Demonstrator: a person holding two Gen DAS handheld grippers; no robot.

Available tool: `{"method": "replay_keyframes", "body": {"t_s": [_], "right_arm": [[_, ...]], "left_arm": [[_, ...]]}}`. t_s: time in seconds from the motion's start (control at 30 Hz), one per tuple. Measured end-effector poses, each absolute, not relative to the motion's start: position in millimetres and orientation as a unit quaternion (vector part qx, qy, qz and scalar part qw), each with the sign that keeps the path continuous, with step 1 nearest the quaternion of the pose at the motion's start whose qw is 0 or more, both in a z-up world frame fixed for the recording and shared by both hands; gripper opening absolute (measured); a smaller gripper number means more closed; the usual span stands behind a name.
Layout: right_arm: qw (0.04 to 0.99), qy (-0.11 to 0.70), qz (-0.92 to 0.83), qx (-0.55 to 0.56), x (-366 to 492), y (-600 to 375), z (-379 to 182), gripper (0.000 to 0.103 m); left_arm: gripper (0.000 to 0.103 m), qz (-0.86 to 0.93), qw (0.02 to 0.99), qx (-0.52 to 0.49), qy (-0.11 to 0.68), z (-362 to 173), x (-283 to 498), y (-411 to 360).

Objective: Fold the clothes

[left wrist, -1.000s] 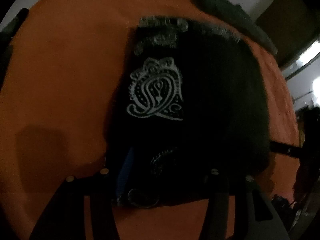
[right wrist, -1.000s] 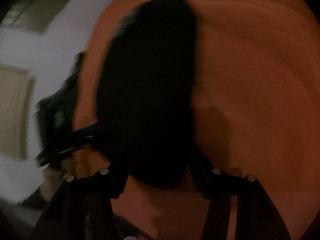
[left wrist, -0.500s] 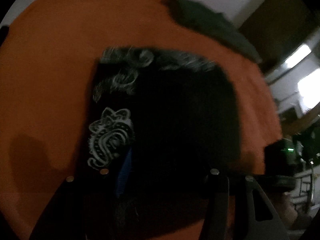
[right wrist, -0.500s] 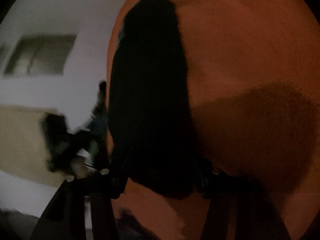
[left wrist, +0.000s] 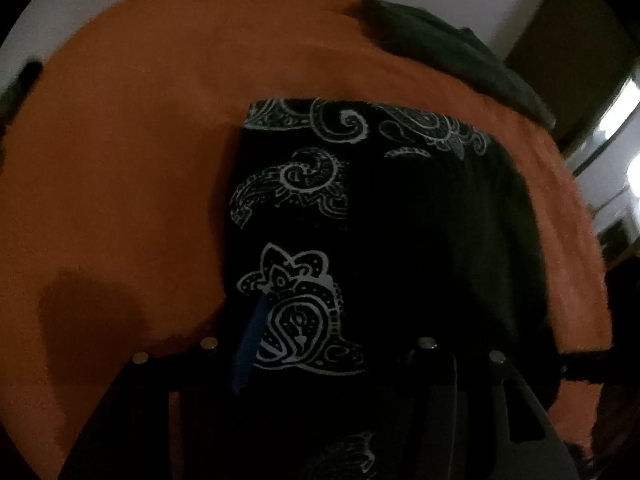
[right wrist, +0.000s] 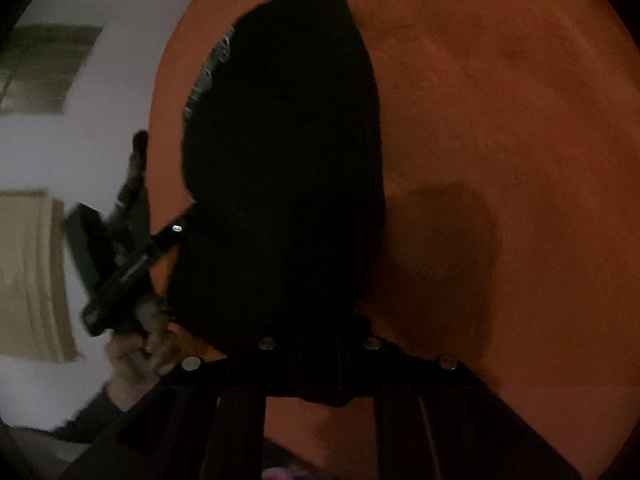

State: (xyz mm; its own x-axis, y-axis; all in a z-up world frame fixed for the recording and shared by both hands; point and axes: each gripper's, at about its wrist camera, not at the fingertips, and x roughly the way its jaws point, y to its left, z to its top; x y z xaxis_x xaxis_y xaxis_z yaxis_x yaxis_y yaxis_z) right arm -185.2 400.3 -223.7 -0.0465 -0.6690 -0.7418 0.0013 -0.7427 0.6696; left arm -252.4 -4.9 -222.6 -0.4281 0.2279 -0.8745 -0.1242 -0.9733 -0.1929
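Right claw (right wrist: 320,354) just closed, near hem of black paisley garment (left wrist: 360,240) pinched; left claw (left wrist: 320,348) spread wide astride its edge; bare orange table (left wrist: 140,140) at left.

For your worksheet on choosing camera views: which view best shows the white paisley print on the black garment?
The left wrist view: the black garment with white paisley print lies on the orange cloth, several motifs sharp. The right wrist view shows that garment as a plain dark shape, only a faint print sliver along its left edge.

Two garments (left wrist: 420,240), one orange cover (left wrist: 140,140)
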Motion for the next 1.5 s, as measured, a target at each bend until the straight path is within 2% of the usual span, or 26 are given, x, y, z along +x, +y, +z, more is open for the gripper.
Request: {"method": "replay_keyframes", "body": {"t_s": [0.1, 0.17, 0.2, 0.3, 0.4, 0.5, 0.57, 0.63, 0.67, 0.8, 0.93, 1.07, 1.2, 1.37, 1.5], "right_arm": [[0.231, -0.239, -0.700, 0.632, -179, 403, -206, 0.022], [0.210, -0.207, -0.732, 0.614, -169, 408, -183, 0.022], [0.210, -0.194, -0.748, 0.599, -167, 409, -170, 0.022], [0.240, -0.172, -0.769, 0.567, -155, 400, -146, 0.010], [0.274, -0.149, -0.771, 0.555, -143, 375, -136, 0.010], [0.275, -0.132, -0.752, 0.584, -144, 357, -163, 0.010], [0.255, -0.181, -0.728, 0.610, -144, 377, -191, 0.000], [0.242, -0.236, -0.706, 0.622, -144, 398, -212, 0.000], [0.241, -0.246, -0.705, 0.620, -143, 404, -213, 0.000], [0.261, -0.190, -0.736, 0.595, -138, 403, -189, 0.002], [0.292, -0.207, -0.745, 0.563, -137, 406, -170, 0.003], [0.272, -0.198, -0.734, 0.590, -143, 394, -186, 0.003], [0.230, -0.223, -0.717, 0.619, -145, 410, -202, 0.000], [0.247, -0.194, -0.755, 0.576, -158, 413, -161, 0.003], [0.234, -0.189, -0.774, 0.557, -193, 415, -144, 0.003]], "left_arm": [[0.054, 0.836, 0.097, -0.535, -0.079, -199, -239, -11], [0.054, 0.833, 0.106, -0.537, -0.084, -183, -224, -11], [0.054, 0.826, 0.117, -0.546, -0.075, -173, -214, -9], [0.054, 0.810, 0.141, -0.565, -0.068, -162, -187, -7], [0.054, 0.800, 0.149, -0.578, -0.059, -175, -171, -3], [0.054, 0.791, 0.097, -0.602, -0.037, -211, -170, -4], [0.054, 0.785, 0.078, -0.608, -0.088, -225, -170, -22], [0.052, 0.787, 0.077, -0.599, -0.123, -216, -165, -35], [0.052, 0.791, 0.075, -0.595, -0.124, -210, -163, -39], [0.052, 0.809, 0.104, -0.560, -0.147, -180, -149, -57], [0.052, 0.809, 0.094, -0.554, -0.175, -176, -150, -70], [0.052, 0.797, 0.097, -0.561, -0.202, -179, -151, -66], [0.052, 0.782, 0.124, -0.582, -0.185, -184, -169, -46], [0.052, 0.764, 0.167, -0.598, -0.174, -180, -203, -19], [0.052, 0.765, 0.134, -0.618, -0.121, -203, -229, -1]]}}
